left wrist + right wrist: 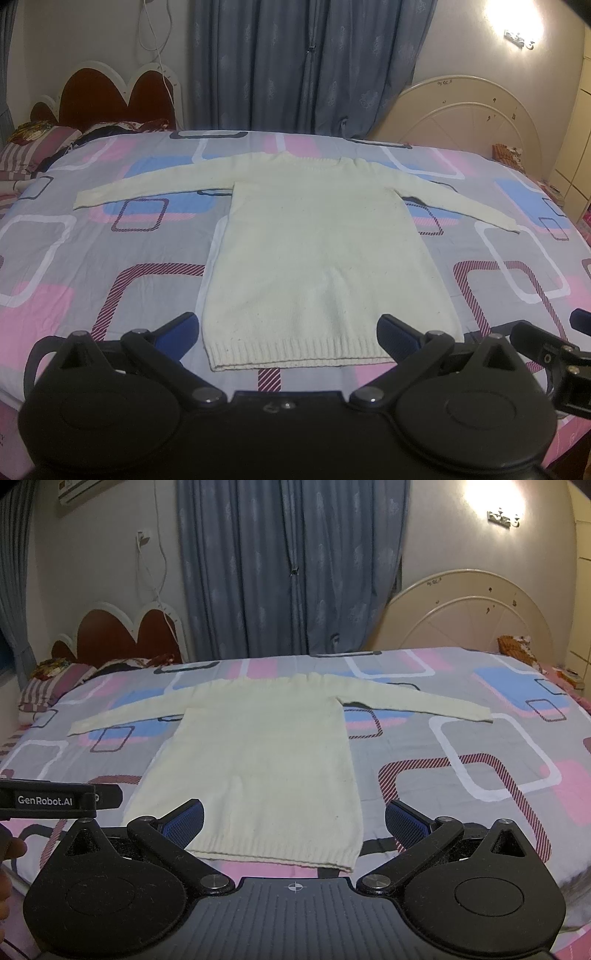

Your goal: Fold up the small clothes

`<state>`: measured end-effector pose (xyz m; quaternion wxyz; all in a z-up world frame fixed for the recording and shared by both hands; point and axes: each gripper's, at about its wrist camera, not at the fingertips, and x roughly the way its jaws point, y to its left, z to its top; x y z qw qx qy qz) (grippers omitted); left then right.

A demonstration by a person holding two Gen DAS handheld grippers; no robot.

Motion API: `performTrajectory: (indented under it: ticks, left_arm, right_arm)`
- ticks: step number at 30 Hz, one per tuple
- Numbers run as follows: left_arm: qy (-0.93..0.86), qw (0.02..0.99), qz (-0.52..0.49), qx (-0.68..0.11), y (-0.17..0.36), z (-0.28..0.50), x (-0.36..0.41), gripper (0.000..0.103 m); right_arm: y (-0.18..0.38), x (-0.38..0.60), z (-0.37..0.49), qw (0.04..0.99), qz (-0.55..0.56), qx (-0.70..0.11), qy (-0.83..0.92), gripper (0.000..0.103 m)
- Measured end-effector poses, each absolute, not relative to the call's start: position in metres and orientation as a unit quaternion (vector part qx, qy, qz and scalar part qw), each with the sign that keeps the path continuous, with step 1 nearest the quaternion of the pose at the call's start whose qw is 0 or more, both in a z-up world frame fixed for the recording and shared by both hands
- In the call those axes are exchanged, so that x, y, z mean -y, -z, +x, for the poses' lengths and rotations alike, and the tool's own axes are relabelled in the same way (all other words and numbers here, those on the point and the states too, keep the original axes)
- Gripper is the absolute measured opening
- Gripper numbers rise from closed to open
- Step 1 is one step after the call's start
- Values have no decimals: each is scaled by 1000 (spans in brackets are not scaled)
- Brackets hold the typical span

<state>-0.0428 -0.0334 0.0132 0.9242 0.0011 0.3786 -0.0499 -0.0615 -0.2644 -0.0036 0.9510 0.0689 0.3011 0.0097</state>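
A cream sweater (314, 251) lies flat on the bed (110, 266), sleeves outstretched, hem nearest. The left tool (286, 334) and the right tool (293, 821) hover near the hem, jaws spread, nothing between them. The right view alone shows a "GenRobot.AI" label (45, 800) at left. Blue curtains (288, 565) hang on the far wall.

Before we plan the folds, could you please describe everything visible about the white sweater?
The sweater is a cream, long-sleeved knit with ribbed hem and neckline. It lies flat and unfolded on the patterned bedsheet, sleeves spread out sideways, hem nearest the cameras. Only the sheet touches it; both open grippers hover short of the hem.
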Motion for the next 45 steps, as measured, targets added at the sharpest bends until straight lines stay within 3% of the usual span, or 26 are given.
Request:
performTrajectory:
  ticks: [45]
  left_arm:
    - [35, 924, 9, -381, 3, 7, 27, 103]
  right_arm:
    - [23, 278, -25, 944, 83, -320, 16, 103]
